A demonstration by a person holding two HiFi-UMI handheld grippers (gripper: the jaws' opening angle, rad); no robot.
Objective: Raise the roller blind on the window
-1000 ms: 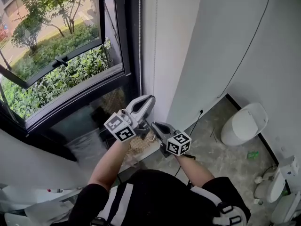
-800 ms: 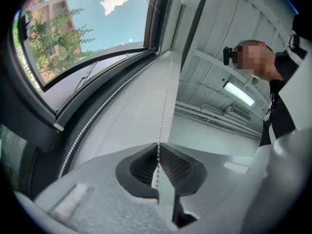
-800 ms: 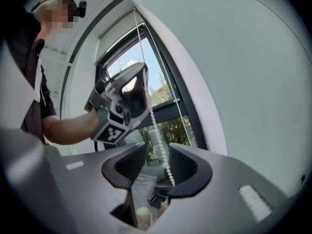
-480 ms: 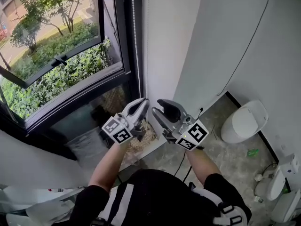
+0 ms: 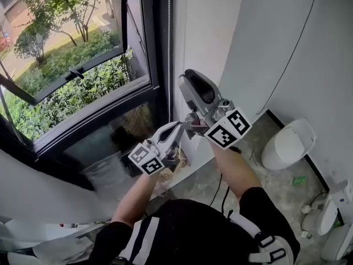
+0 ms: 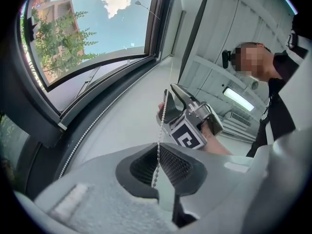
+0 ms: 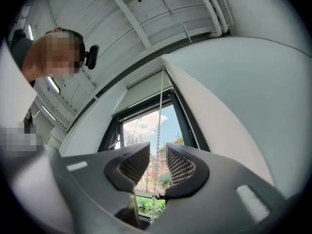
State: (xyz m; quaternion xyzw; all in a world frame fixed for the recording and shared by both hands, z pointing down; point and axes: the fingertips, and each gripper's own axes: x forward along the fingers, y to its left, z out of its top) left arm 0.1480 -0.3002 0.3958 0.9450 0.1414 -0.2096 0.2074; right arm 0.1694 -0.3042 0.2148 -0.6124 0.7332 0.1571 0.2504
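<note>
A white bead chain hangs beside the dark window frame. My left gripper is the lower one and is shut on the chain, which runs straight up out of its pads. My right gripper is held well above it, pointing upward. In the right gripper view its jaws stand apart with the chain hanging between them, untouched; they have just been closing. The pale roller blind sits high at the top of the window.
The window looks out on shrubs and trees. A white wall with a black cable is on the right. A toilet and another white fixture stand on the concrete floor.
My right gripper let go low beside the left one and rose far up along the chain. The left gripper kept its grip and sank slightly.
</note>
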